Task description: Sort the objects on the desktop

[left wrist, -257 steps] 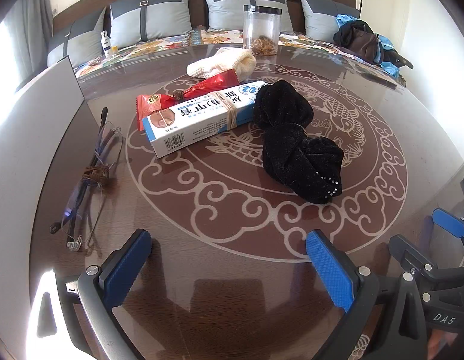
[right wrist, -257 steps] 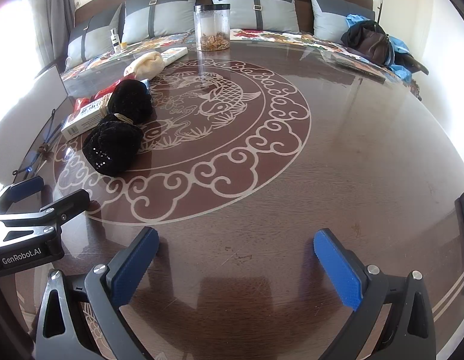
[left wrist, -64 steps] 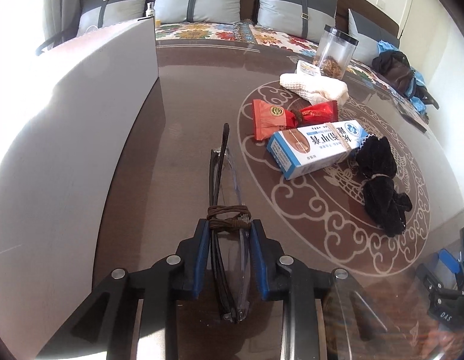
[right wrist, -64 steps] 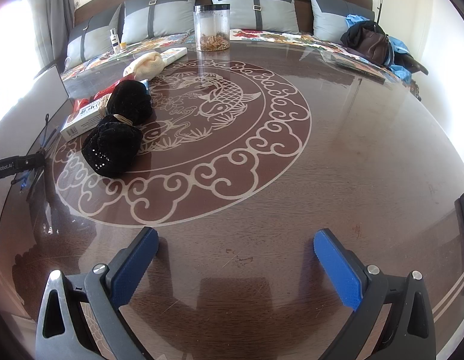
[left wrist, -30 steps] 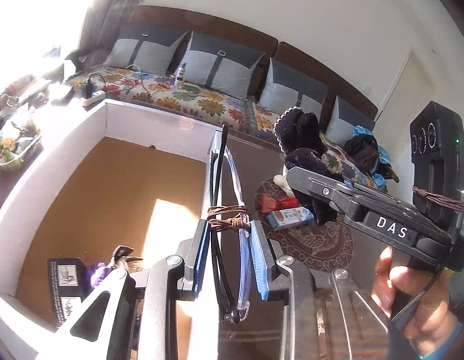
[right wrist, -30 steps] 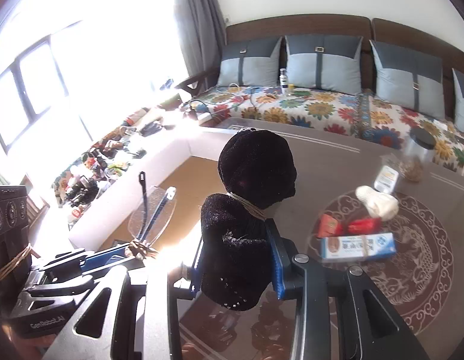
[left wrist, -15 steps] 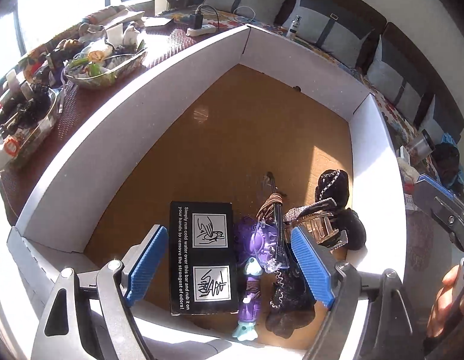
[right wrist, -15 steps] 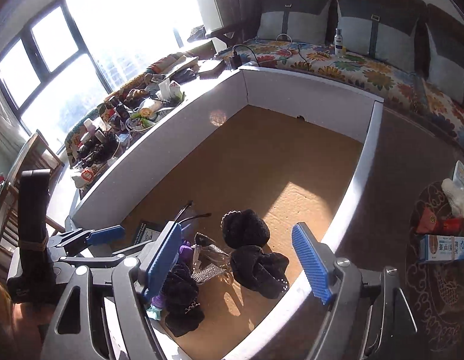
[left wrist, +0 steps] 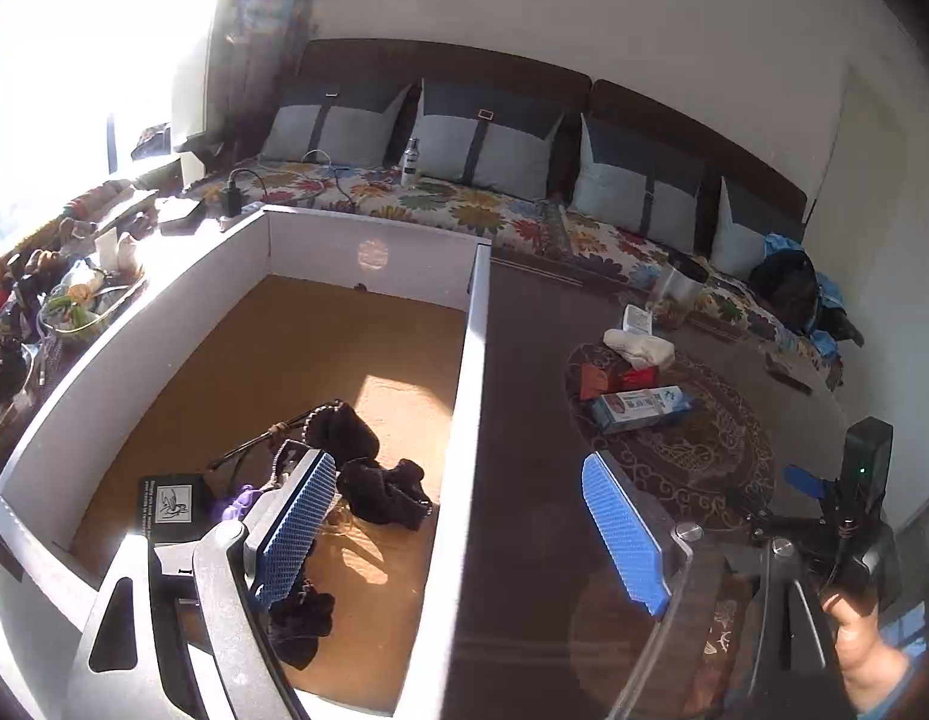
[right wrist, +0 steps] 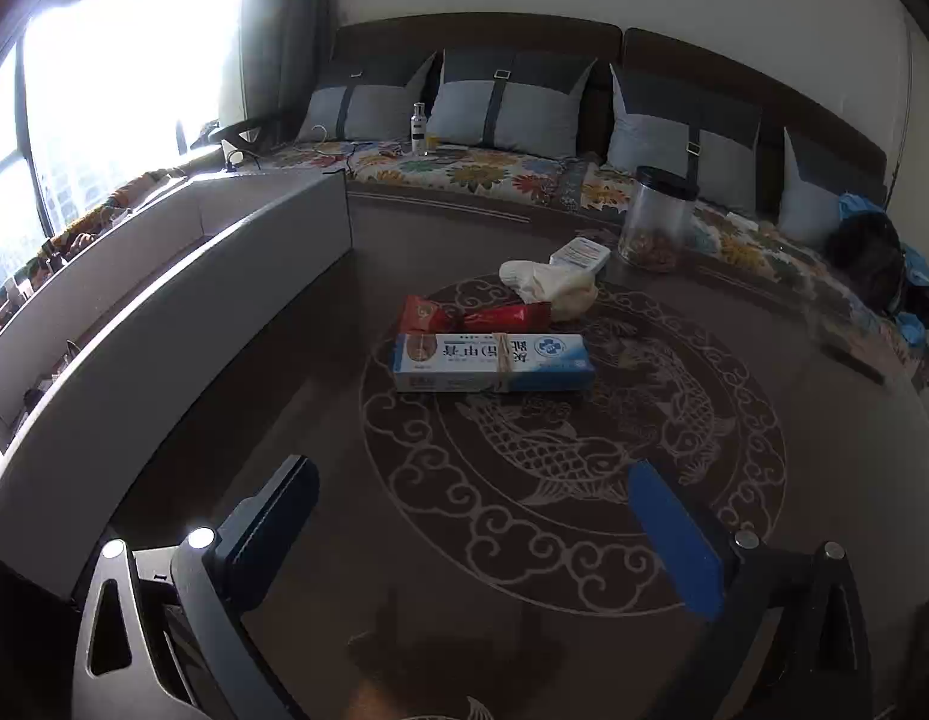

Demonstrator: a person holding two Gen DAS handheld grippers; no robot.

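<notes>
Above the white box (left wrist: 473, 360), left tongs (left wrist: 464, 531) gape wide, holding nothing; black socks (left wrist: 374, 480) lie inside at 10 o'clock. Over the worktop (right wrist: 584, 540), right tongs (right wrist: 473, 537) gape empty; toothpaste carton (right wrist: 494, 363) lies at 12 o'clock.

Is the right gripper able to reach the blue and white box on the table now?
Probably yes. The right gripper is open and empty, facing the blue and white box across bare table. Only the red packet lies close, behind the box.
</notes>
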